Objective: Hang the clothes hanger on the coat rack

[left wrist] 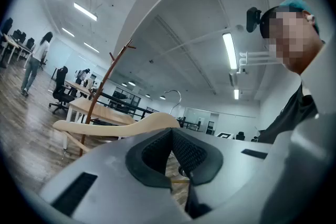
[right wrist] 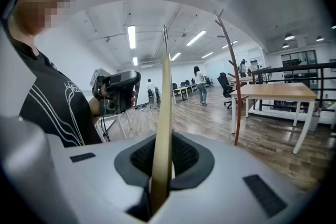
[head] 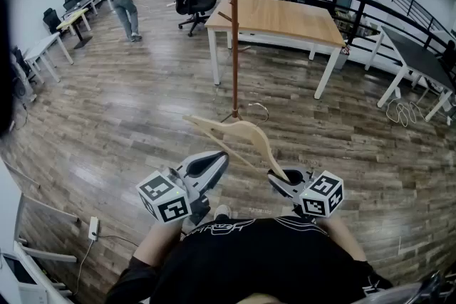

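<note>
My right fingers (right wrist: 185, 157) grip the hanger (head: 239, 133), my left fingers (left wrist: 151, 157) stand open and empty, and the coat rack (head: 234, 46) ahead is not yet reached.

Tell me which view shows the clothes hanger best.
Head view: the whole wooden clothes hanger shows, one end in the right gripper. The left gripper view shows only one arm and the hook; the right gripper view shows it edge-on, clamped.
</note>
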The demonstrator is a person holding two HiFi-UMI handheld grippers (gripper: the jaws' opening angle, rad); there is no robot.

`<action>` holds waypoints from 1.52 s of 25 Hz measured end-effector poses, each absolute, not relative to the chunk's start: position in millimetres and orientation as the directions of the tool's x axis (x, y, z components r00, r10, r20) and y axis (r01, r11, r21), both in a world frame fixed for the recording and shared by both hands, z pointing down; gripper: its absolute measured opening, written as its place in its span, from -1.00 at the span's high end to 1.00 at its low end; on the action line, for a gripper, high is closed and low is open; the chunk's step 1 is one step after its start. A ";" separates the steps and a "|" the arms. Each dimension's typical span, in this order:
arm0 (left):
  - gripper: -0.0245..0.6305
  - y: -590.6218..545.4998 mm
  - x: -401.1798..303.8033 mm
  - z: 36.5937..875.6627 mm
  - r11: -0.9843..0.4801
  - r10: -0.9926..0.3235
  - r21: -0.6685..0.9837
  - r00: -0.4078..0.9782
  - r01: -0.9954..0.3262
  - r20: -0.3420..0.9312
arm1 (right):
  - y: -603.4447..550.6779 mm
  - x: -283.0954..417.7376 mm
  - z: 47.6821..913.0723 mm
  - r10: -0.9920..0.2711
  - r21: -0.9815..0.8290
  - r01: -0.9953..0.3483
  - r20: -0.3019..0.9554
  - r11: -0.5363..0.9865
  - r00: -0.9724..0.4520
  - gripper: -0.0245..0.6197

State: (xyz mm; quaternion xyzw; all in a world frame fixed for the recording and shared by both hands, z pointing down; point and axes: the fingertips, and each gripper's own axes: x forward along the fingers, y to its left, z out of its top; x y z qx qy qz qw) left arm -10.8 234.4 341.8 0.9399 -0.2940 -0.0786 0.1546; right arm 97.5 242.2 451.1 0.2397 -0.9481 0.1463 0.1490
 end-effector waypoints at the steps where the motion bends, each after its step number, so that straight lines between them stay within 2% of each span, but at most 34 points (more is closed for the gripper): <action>1: 0.90 231.8 -11.0 343.1 -0.781 -0.574 0.338 0.817 -0.525 -0.057 | 240.0 97.6 452.1 -0.411 -0.208 -0.499 0.354 0.842 -0.840 0.75; 12: 0.90 173.4 -23.3 375.7 -0.763 -0.554 0.406 0.833 -0.502 -0.011 | 194.5 88.4 478.6 -0.438 -0.224 -0.545 0.390 0.808 -0.810 0.75; 24: 0.90 57.8 -81.7 406.7 -0.754 -0.497 0.478 0.867 -0.451 0.034 | 96.3 32.5 504.3 -0.479 -0.259 -0.619 0.442 0.741 -0.758 0.75; 33: 0.90 -0.9 -112.5 395.7 -0.776 -0.488 0.457 0.873 -0.434 0.002 | 42.1 10.8 492.6 -0.505 -0.249 -0.639 0.437 0.728 -0.745 0.75; 38: 0.90 -25.3 -105.9 396.3 -0.777 -0.477 0.468 0.879 -0.421 0.000 | 18.4 16.7 490.9 -0.512 -0.246 -0.645 0.437 0.723 -0.740 0.75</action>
